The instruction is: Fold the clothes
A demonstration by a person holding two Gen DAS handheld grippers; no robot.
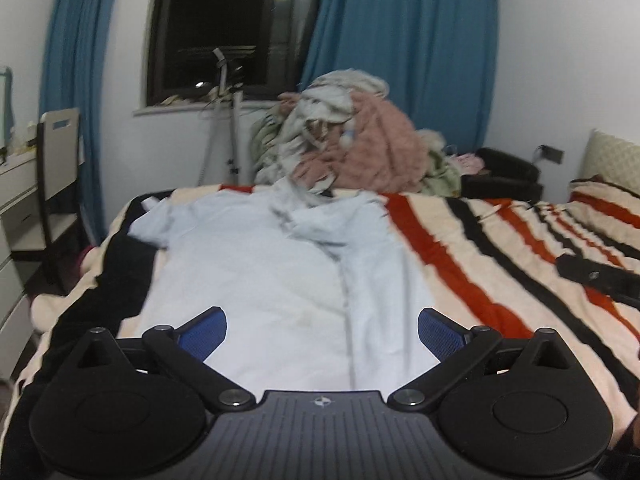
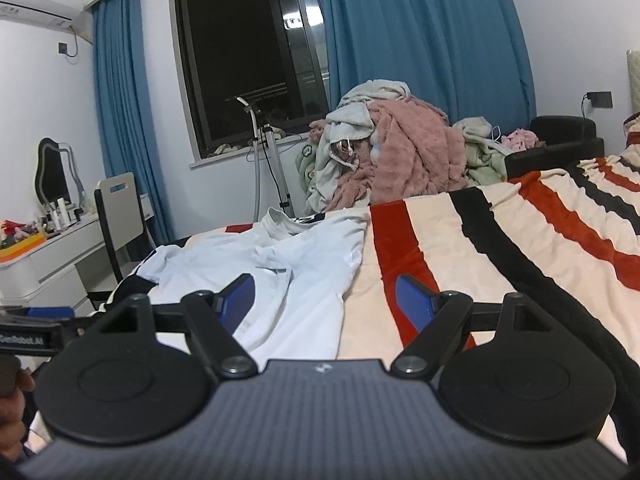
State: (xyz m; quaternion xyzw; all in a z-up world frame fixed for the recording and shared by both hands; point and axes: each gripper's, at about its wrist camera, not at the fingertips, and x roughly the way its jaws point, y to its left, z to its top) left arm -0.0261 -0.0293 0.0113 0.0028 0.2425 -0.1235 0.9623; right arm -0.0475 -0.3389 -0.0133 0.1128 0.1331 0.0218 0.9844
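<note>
My left claw [image 1: 322,332] hovers spread wide over the near hem of a pale blue shirt [image 1: 272,264], gripping nothing. My right claw [image 2: 325,302] is also spread wide and holds nothing; its left finger is over the shirt's [image 2: 288,280] right edge, its right finger over the striped blanket [image 2: 500,248]. The shirt lies mostly flat on the bed, collar at the far end. Beyond it, a heap of clothes [image 2: 392,156] sits below blue curtains [image 2: 420,40].
</note>
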